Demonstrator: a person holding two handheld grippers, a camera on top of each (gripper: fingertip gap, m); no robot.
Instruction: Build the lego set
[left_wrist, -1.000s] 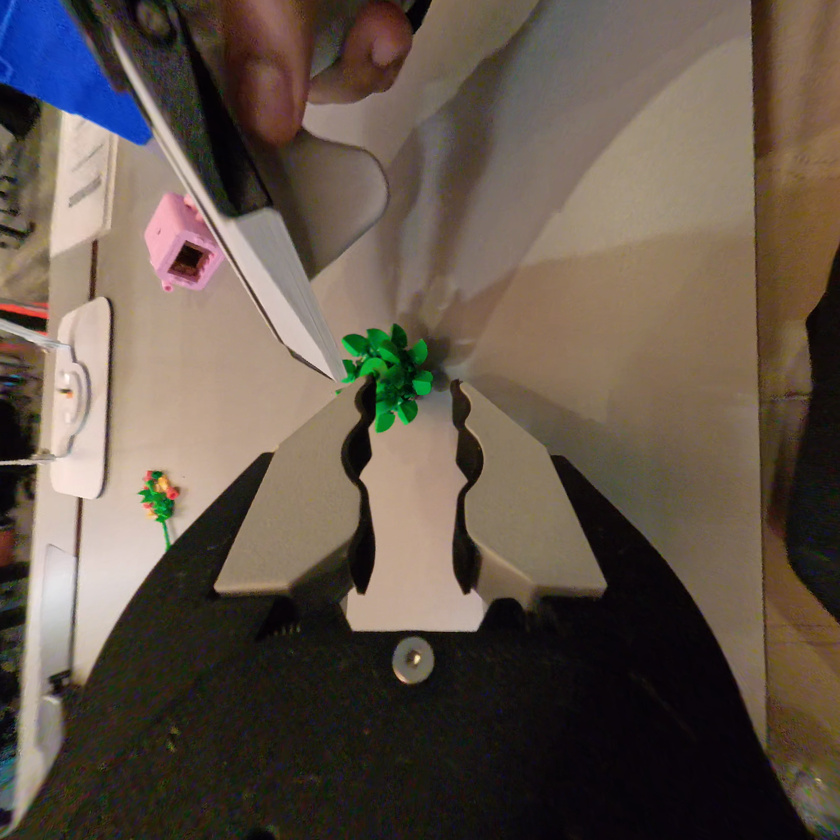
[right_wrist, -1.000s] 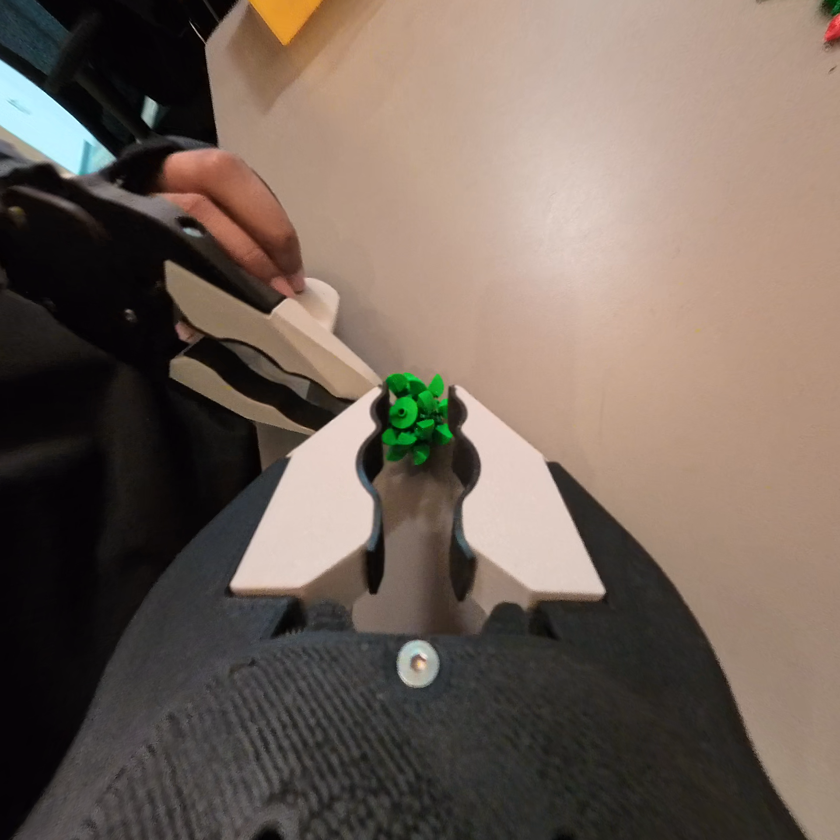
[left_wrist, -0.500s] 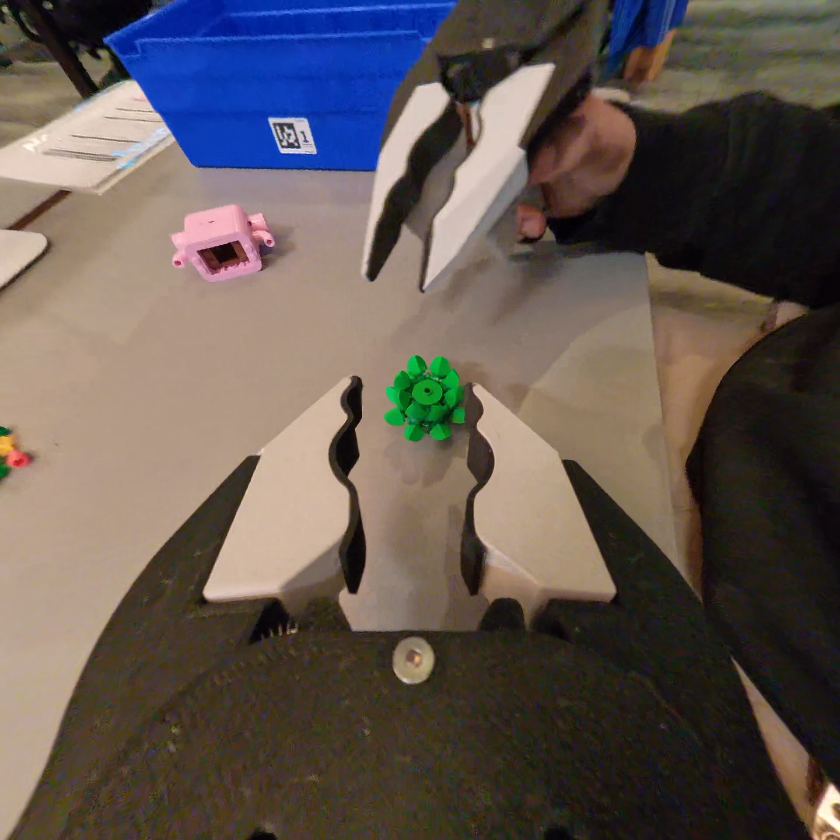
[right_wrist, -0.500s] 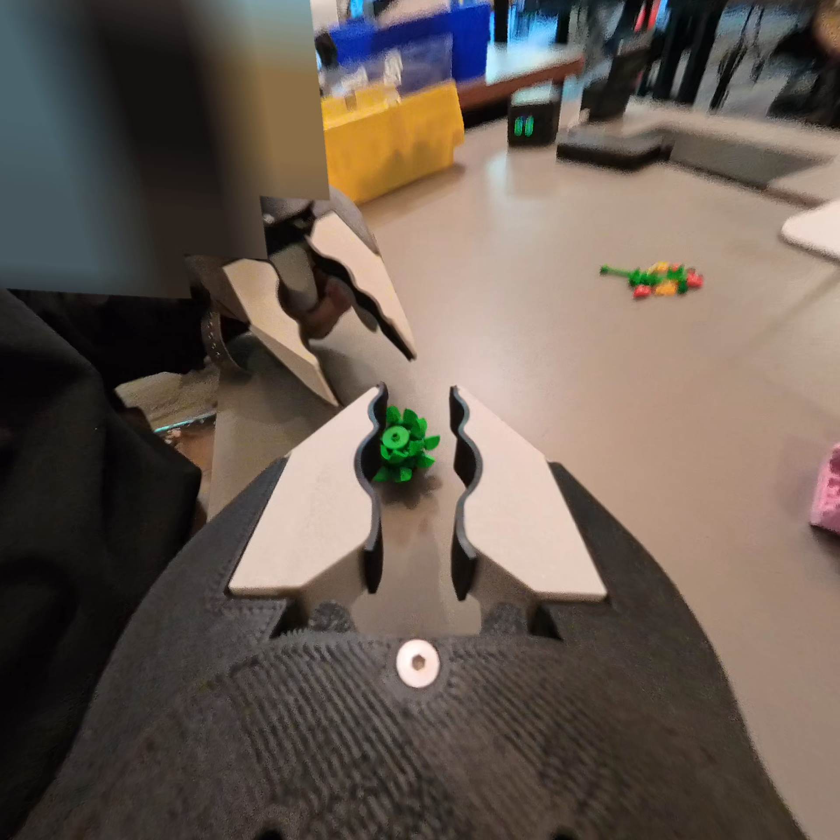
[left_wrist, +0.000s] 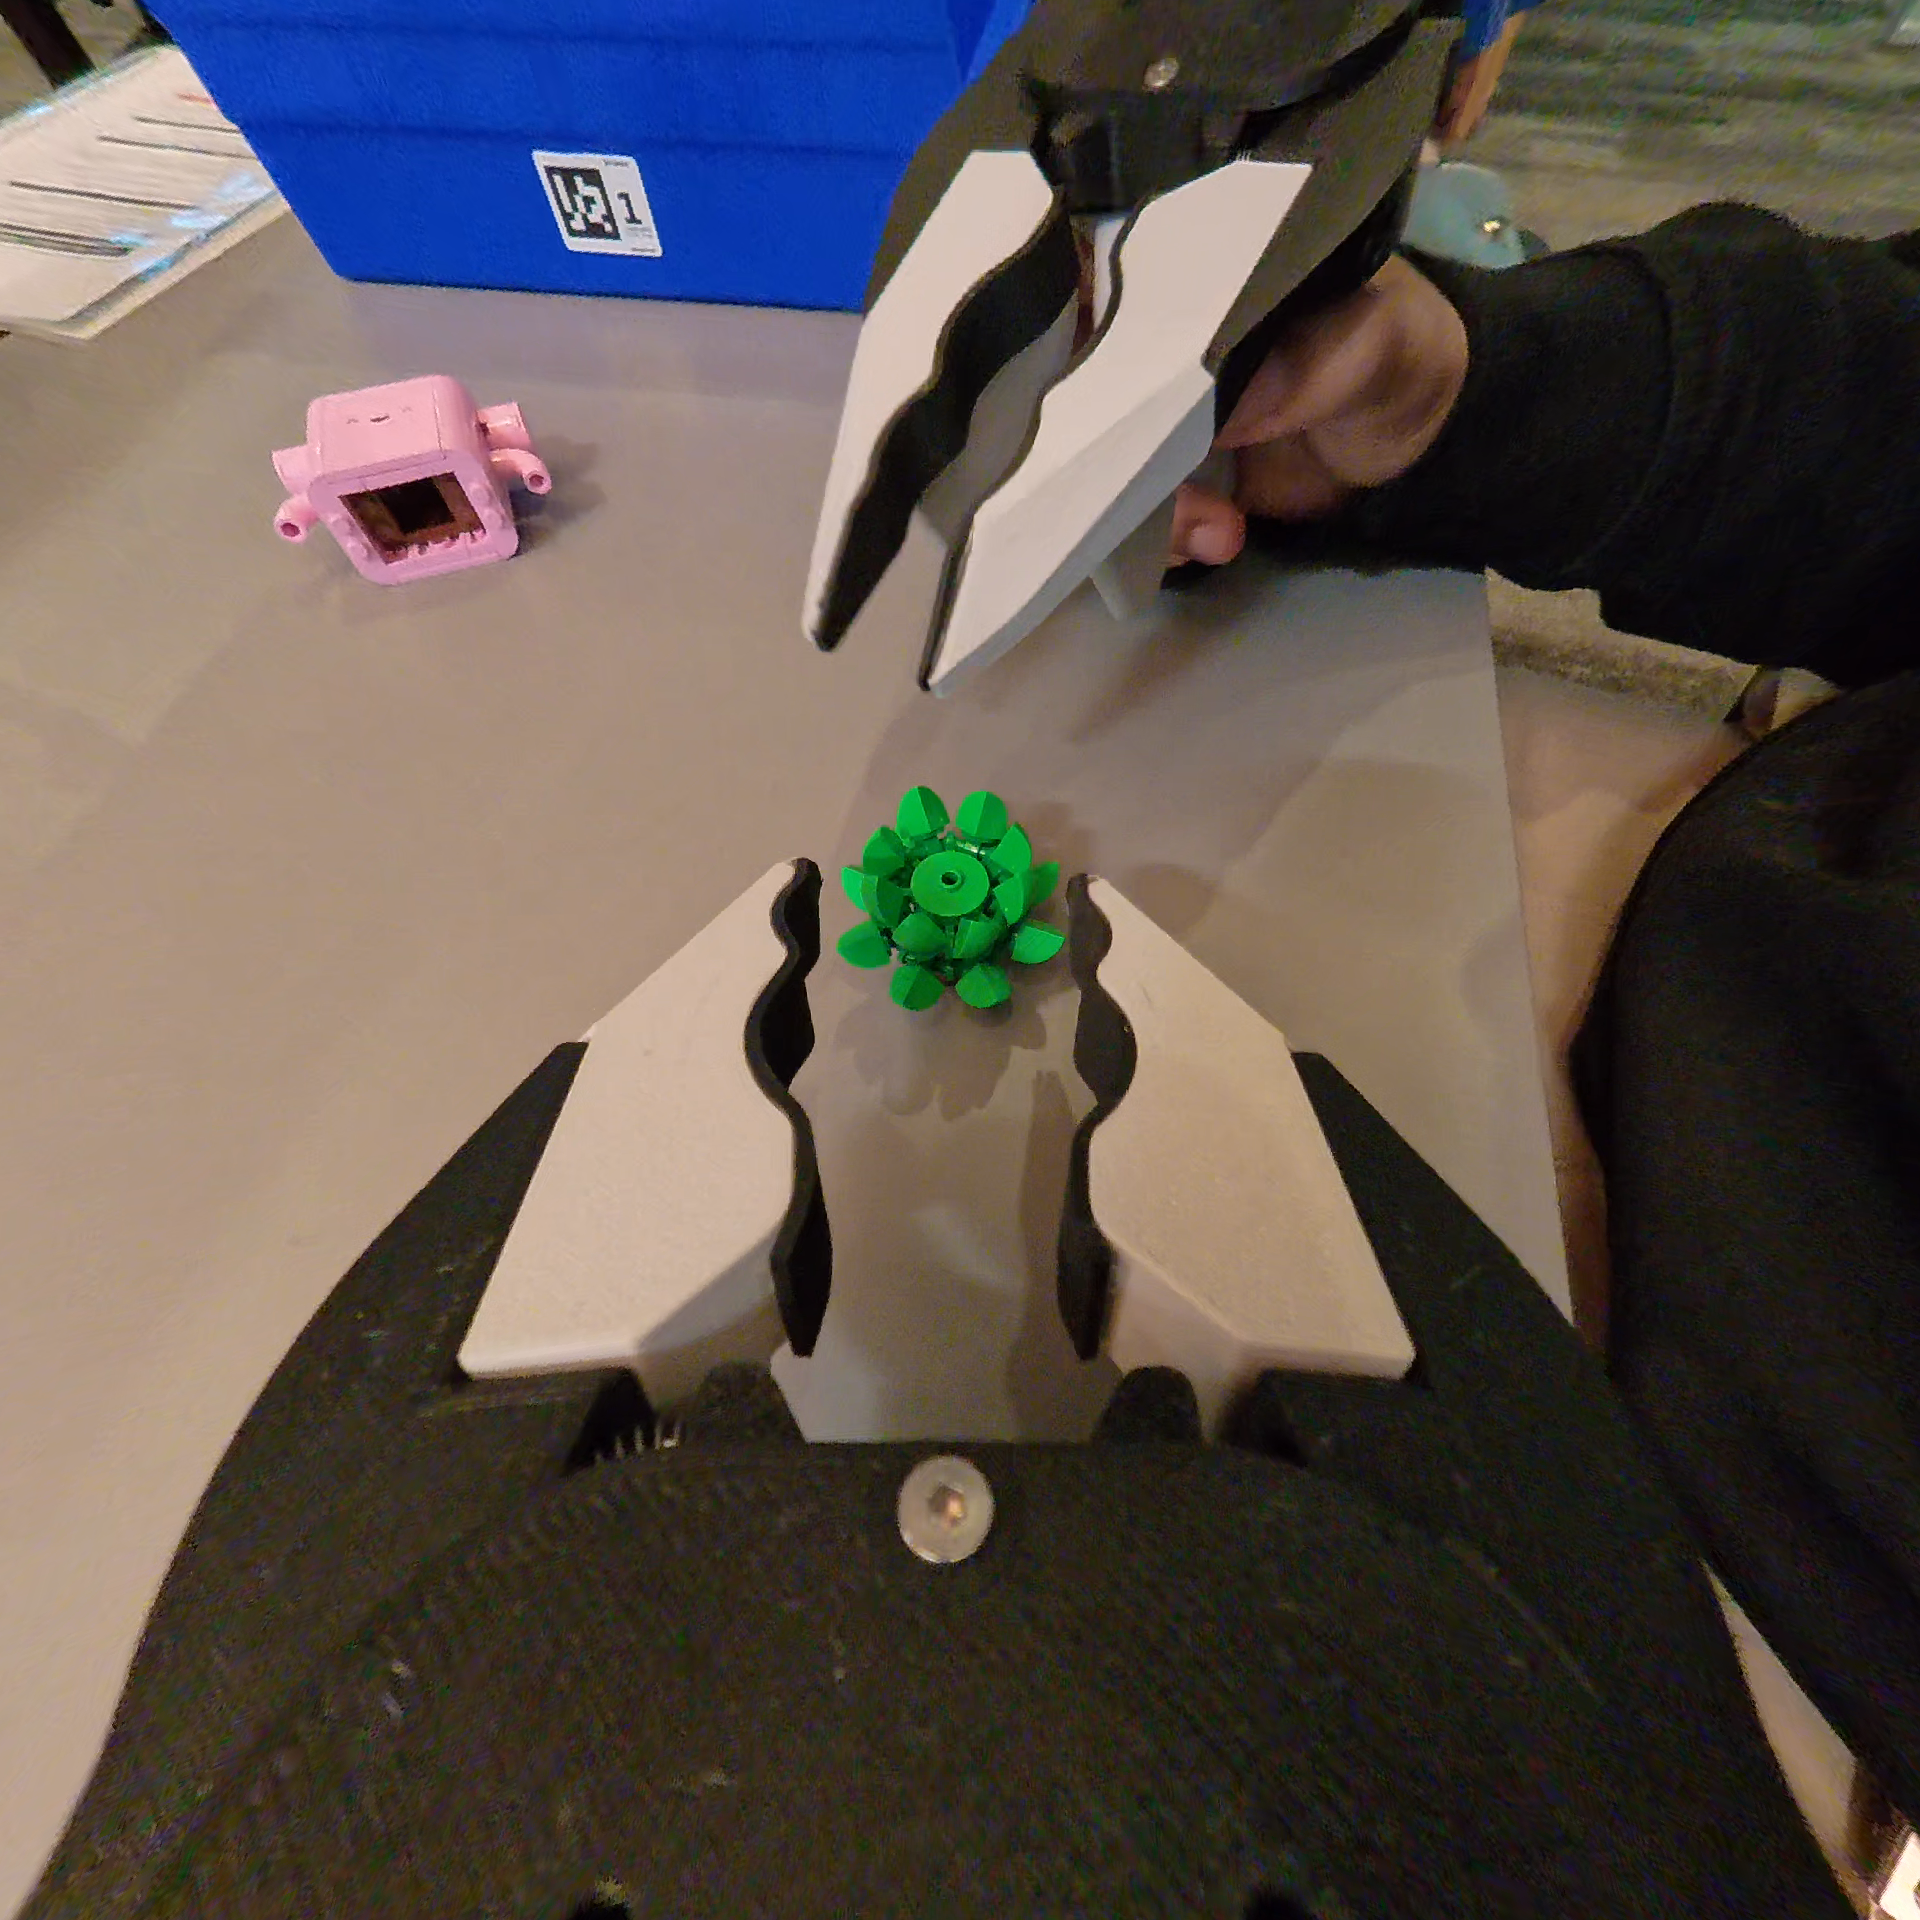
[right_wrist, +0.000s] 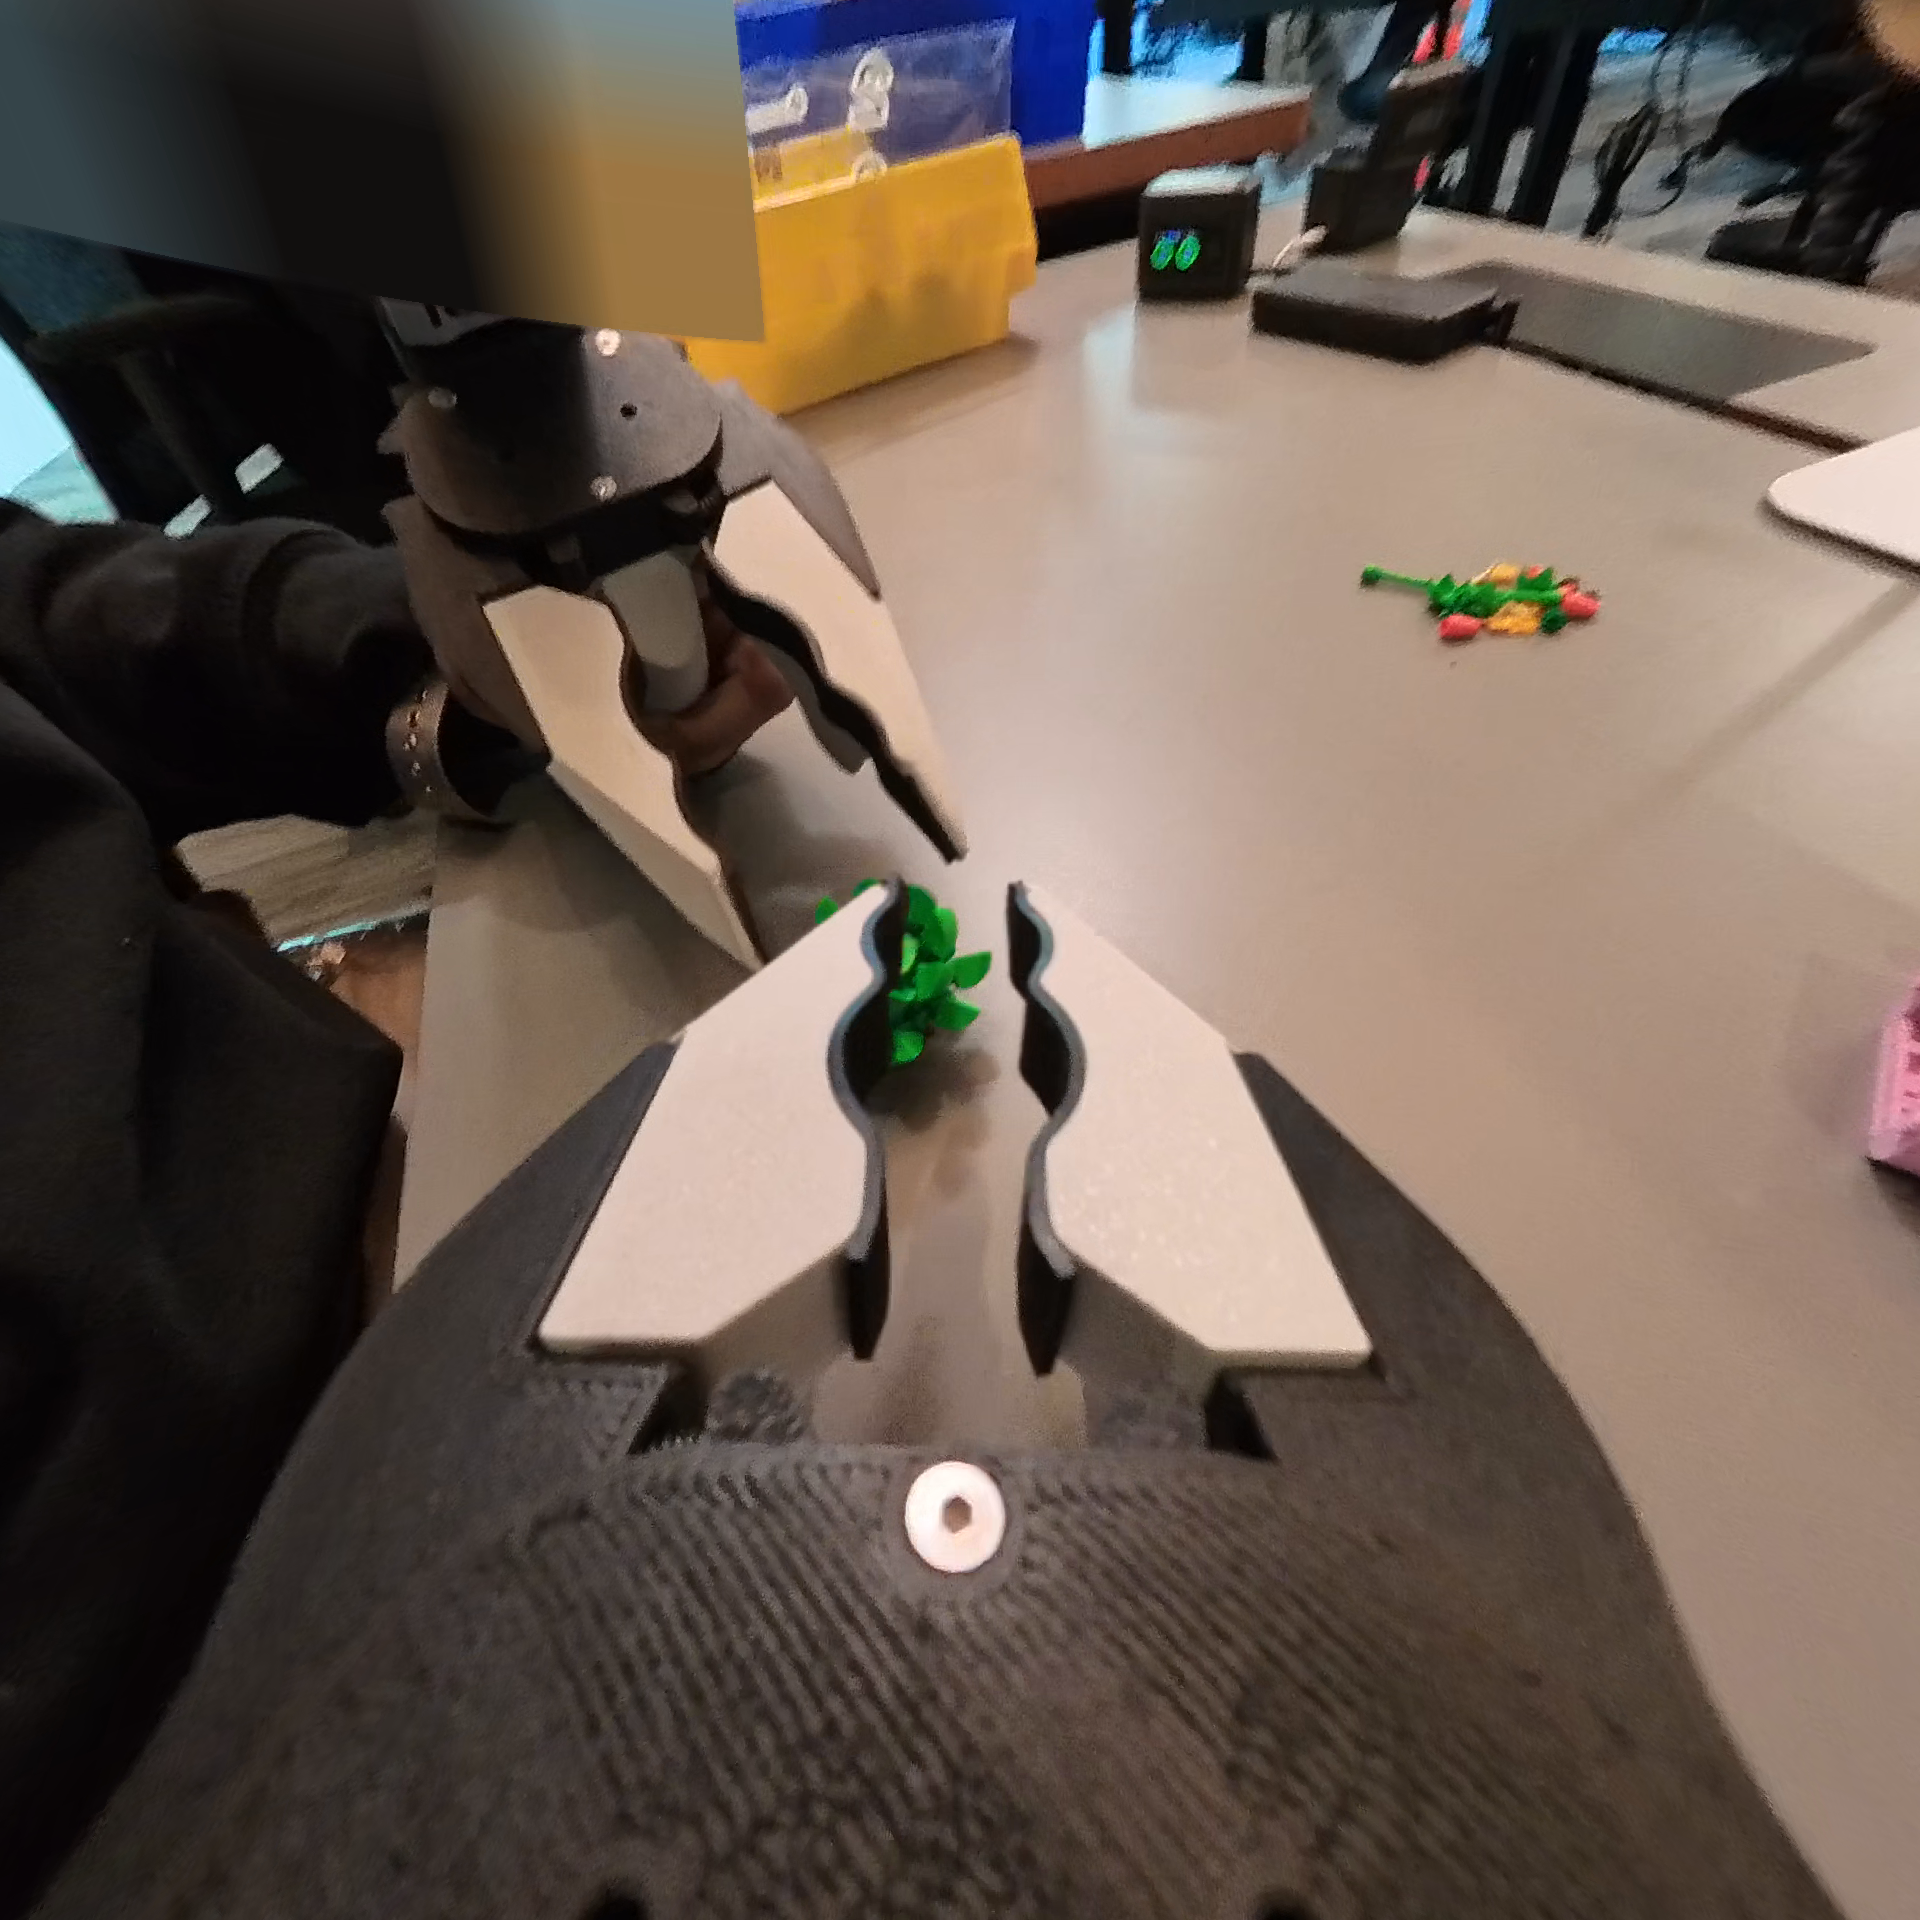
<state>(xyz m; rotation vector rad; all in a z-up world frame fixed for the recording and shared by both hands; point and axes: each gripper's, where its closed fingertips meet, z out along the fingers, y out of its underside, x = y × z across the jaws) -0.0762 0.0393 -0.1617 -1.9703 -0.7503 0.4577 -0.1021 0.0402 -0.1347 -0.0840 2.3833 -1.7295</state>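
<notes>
A green leafy lego cluster (left_wrist: 951, 899) sits on the grey table (left_wrist: 416, 935), near its right edge. My left gripper (left_wrist: 940, 883) is open, with its fingertips on either side of the cluster and a small gap on each side. My right gripper (left_wrist: 878, 655) hovers beyond and above the cluster, tips pointing down at it, jaws a little apart and empty. In the right wrist view the cluster (right_wrist: 930, 977) shows between the right gripper's (right_wrist: 951, 894) fingers, partly hidden by the left one, and the left gripper (right_wrist: 852, 904) comes in from the upper left.
A pink cube-shaped lego pot (left_wrist: 405, 478) lies on its side at the back left, before a blue bin (left_wrist: 582, 135). A flower stem with red and yellow bits (right_wrist: 1486, 603) lies farther out. A yellow bin (right_wrist: 883, 260), black devices (right_wrist: 1371, 307) and a white pad (right_wrist: 1860, 499) stand beyond.
A second ago both grippers met at the green cluster. It now rests on the table, the right gripper has drawn back above it, and the left gripper has opened wider around it.
</notes>
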